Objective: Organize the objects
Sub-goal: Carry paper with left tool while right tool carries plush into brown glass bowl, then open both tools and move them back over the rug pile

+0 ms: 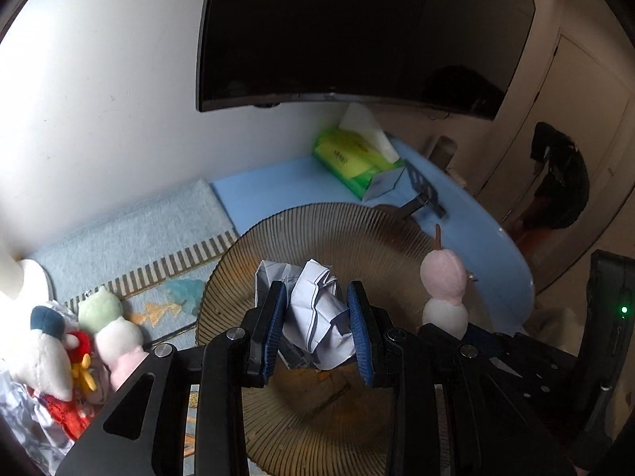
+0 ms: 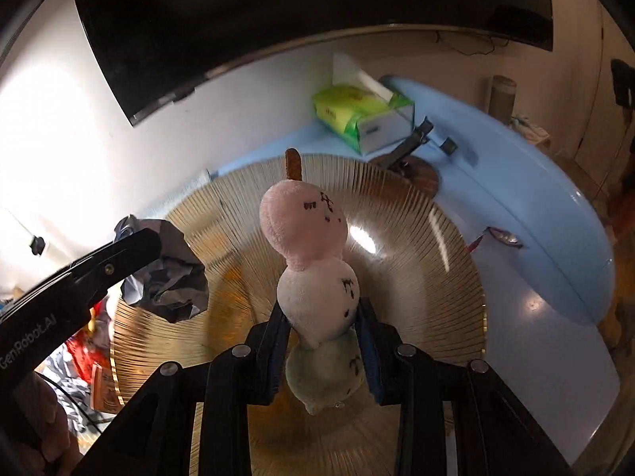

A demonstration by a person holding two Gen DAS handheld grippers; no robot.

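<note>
Amber ribbed glass fills the middle of both views: a wide round plate (image 1: 317, 234) resting partly on a pale blue table (image 1: 488, 238) and partly over a light blue woven mat (image 1: 131, 230). Above the plate, the left gripper (image 1: 317, 317) is clenched on a crumpled paper ball (image 1: 317, 313), its blue-padded fingers (image 1: 276, 321) pressing the white wad from both sides; the right wrist view shows the same wad as a grey, shadowed lump held at the tip of the left tool over the plate's left part. The right gripper (image 2: 323, 341) grasps a plush dango skewer (image 2: 309, 254), three soft balls in a row, pink on top, white in the middle and green lowest, with a brown stick end poking out above the pink one. Its fingers squeeze about where the white and green balls meet, and the toy stands nearly upright over the plate's centre. To the left on the mat lies a heap of other plush toys (image 1: 75, 337), one of them a second pastel skewer, beside crinkled wrapping. At the far end of the table sits a green tissue pack (image 1: 353, 158) with a white sheet sticking up, near a dark metal stand (image 1: 420, 194). A large black screen (image 1: 357, 27) hangs on the wall above.
</note>
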